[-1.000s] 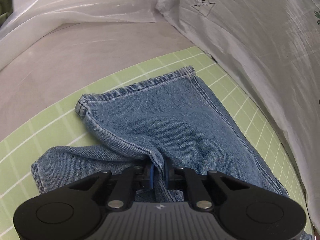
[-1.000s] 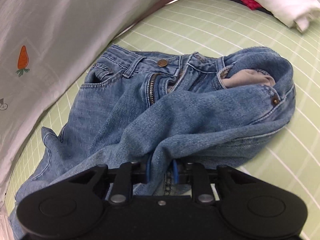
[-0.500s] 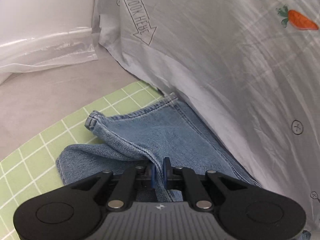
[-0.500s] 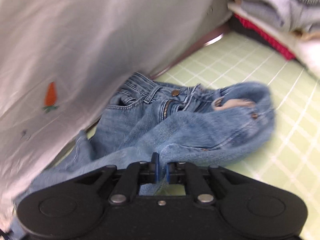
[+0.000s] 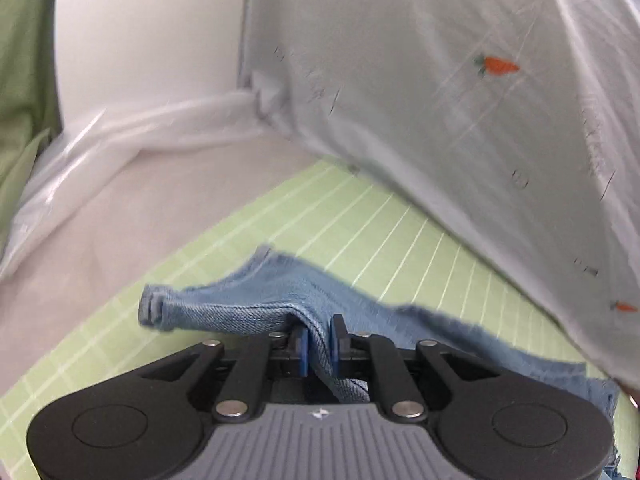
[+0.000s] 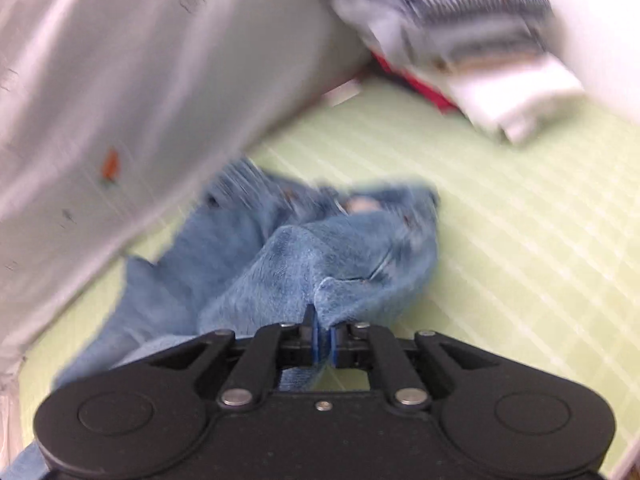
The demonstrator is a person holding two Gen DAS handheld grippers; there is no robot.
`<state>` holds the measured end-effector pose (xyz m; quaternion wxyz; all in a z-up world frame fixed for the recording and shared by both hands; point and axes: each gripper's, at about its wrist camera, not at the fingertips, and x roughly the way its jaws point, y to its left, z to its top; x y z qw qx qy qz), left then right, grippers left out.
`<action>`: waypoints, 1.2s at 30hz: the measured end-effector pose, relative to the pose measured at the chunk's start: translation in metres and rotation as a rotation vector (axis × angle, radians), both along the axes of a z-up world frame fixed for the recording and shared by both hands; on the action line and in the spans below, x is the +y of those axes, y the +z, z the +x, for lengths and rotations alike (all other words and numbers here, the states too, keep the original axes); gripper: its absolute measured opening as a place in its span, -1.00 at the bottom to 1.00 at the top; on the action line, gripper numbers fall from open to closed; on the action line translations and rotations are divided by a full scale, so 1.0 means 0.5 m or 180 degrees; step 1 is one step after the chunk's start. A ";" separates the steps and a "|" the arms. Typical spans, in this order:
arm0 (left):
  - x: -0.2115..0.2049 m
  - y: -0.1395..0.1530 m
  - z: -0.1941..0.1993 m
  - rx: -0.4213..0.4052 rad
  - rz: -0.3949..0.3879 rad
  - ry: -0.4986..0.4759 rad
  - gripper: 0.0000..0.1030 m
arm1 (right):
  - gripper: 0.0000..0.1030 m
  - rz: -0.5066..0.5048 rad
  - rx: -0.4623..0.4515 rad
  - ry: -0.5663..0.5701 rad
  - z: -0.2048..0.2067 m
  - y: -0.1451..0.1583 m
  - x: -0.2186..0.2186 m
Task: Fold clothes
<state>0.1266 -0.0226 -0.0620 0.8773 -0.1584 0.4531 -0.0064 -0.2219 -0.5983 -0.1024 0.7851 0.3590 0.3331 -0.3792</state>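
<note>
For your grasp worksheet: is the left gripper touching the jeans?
Touching. The left wrist view shows the left gripper shut on a fold of the jeans, denim pinched between both blue pads.

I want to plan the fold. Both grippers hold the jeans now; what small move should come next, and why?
Probably draw the two grippers apart to stretch the jeans flat. The left gripper pinches a leg near its hem, the right gripper pinches denim near the waist, and the cloth there is still bunched over the green mat.
</note>
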 end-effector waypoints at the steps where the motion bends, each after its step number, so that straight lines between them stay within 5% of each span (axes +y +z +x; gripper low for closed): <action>1: 0.012 -0.026 -0.014 0.0201 -0.0042 0.0061 -0.72 | -0.80 0.0147 0.0091 0.0033 -0.009 -0.025 0.004; 3: 0.046 -0.064 -0.044 0.0447 -0.0263 0.0260 -0.66 | -0.63 0.0358 0.0138 0.0057 -0.018 -0.058 0.017; 5: 0.074 -0.070 -0.065 0.0417 -0.0410 0.0447 -0.45 | -0.07 0.0545 0.0102 0.0073 -0.019 -0.077 0.034; 9: 0.108 -0.071 -0.067 0.0314 -0.0586 0.0684 -0.20 | 0.37 0.0852 0.0048 0.0052 -0.003 -0.106 0.053; 14: 0.136 -0.087 -0.040 0.0279 -0.0819 0.0995 0.06 | 0.55 0.1135 -0.0132 -0.0130 0.016 -0.132 0.059; 17: 0.159 -0.083 -0.030 0.0186 -0.0906 0.1152 0.07 | 0.56 0.1157 -0.0177 -0.0208 0.019 -0.133 0.059; 22: 0.169 -0.111 0.019 0.0528 -0.0694 0.1126 0.24 | 0.57 0.1154 -0.0121 -0.0256 0.028 -0.138 0.062; 32: 0.199 -0.168 0.008 0.0776 -0.1348 0.1311 0.24 | 0.64 0.1175 -0.0074 -0.0262 0.050 -0.145 0.062; 34: 0.202 -0.178 0.004 0.0824 -0.1481 0.1318 0.21 | 0.44 0.1154 -0.0122 -0.0142 0.057 -0.141 0.066; 36: 0.199 -0.181 -0.004 0.0767 -0.1589 0.1342 0.06 | -0.09 0.1077 -0.0113 0.0013 0.065 -0.133 0.071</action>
